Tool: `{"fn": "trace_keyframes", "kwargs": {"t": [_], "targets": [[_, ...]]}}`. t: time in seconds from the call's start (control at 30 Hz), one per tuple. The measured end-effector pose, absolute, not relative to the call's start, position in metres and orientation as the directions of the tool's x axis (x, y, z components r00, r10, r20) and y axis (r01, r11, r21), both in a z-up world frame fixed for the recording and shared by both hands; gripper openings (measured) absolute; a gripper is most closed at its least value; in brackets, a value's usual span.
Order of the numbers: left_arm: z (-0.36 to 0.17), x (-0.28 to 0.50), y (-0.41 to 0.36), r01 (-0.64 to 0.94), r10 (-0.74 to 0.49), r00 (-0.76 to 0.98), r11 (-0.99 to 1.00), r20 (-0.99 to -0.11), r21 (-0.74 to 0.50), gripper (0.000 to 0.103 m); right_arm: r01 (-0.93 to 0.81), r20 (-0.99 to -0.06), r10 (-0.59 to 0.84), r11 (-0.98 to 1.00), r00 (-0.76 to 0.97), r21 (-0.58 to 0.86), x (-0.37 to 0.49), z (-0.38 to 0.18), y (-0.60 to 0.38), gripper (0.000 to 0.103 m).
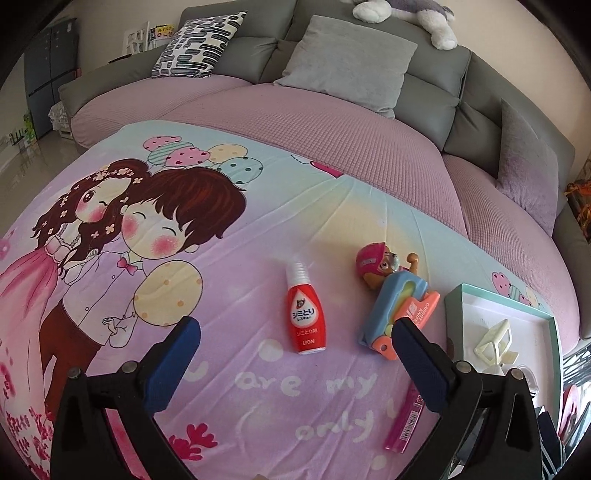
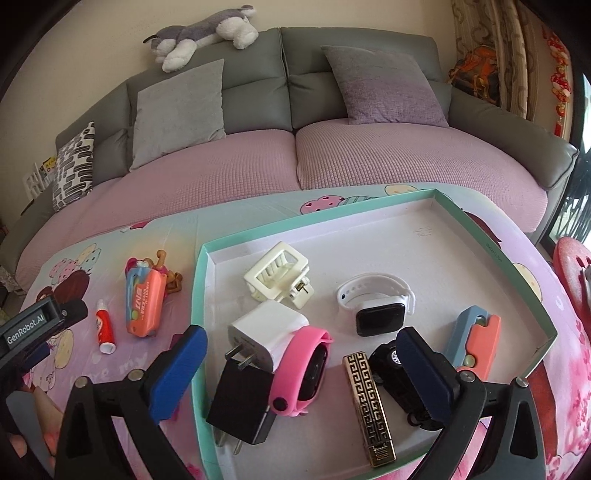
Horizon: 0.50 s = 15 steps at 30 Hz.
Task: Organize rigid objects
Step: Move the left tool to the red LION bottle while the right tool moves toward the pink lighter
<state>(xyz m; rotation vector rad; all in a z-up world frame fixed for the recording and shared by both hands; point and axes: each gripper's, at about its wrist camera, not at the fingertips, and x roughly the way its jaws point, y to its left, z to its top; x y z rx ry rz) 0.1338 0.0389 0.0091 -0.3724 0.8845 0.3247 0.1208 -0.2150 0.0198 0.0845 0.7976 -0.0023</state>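
Observation:
My left gripper [image 1: 295, 328] is open and empty above the cartoon-print cloth. Just beyond it lie a red LION bottle [image 1: 305, 314], a blue-and-orange toy case [image 1: 400, 312] and a pink-helmeted dog figure [image 1: 376, 266]. A pink tube [image 1: 404, 424] lies by its right finger. My right gripper [image 2: 303, 339] is open and empty over the teal-rimmed tray [image 2: 201, 295]. The tray holds a white charger [image 2: 267, 332], a black charger [image 2: 242, 406], a pink watch [image 2: 304, 369], a white watch [image 2: 376, 302], a cream hair claw [image 2: 277, 275], a gold patterned lighter [image 2: 369, 406], a black toy car [image 2: 391, 365] and a second blue-and-orange case [image 2: 474, 339].
A grey sofa with a pink cover [image 2: 295, 166] stands behind the table, with cushions and a plush dog [image 2: 207, 35] on its back. A red stool [image 2: 572, 273] is at the right. The left gripper's body [image 2: 33, 328] shows at the right wrist view's left edge.

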Motion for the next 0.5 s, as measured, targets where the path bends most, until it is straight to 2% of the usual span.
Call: {"fn": "trace_keyframes", "kwargs": {"t": [0.5], "targets": [[0.012,0.122,0.076,-0.475,0.190,0.624,0.862,-0.758,-0.175,0.103,-0.075,-0.718,0.095,0.995,0.690,0.059,0.121,0.015,-0.161,0.103]]}}
